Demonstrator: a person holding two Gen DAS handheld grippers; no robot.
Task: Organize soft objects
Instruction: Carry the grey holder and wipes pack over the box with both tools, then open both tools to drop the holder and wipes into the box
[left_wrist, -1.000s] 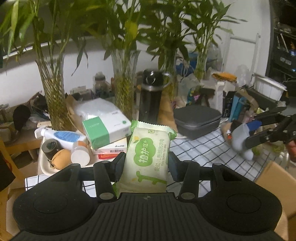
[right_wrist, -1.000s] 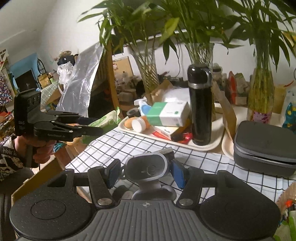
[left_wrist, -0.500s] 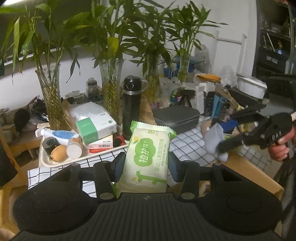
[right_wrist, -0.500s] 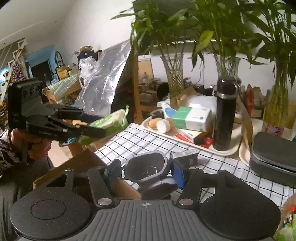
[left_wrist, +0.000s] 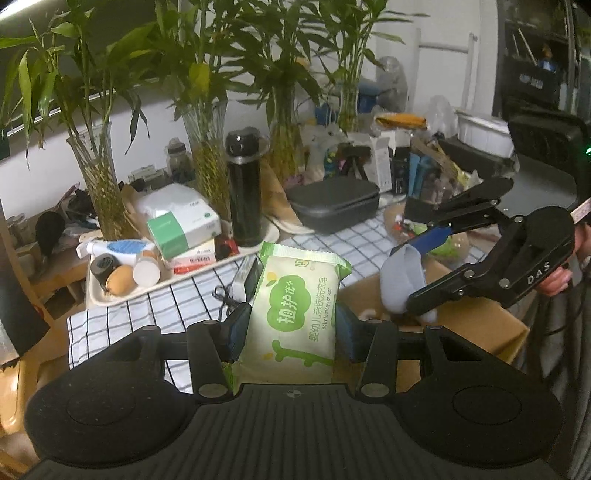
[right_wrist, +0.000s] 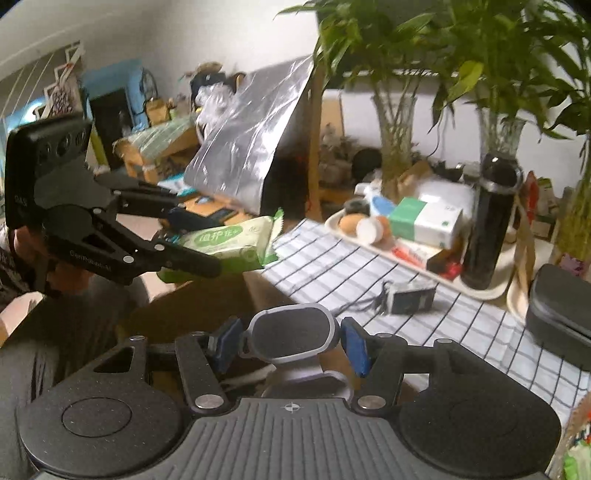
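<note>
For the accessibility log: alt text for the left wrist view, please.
The left hand-held gripper clamps a green-and-white baby laundry soap pack above a checked tablecloth. At right, the right hand-held gripper holds a grey pad over a cardboard box.

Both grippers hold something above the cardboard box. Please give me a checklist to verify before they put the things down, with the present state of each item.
1. Left gripper shut on the soap pack: ok.
2. Right gripper shut on the grey object: ok.
3. Grippers apart from each other: ok.
4. Cardboard box lies under the grey object: ok.
5. Room inside the box for both things: cannot tell, its inside is hidden.
6. Soap pack clear of the small device on the checked cloth: ok.
</note>
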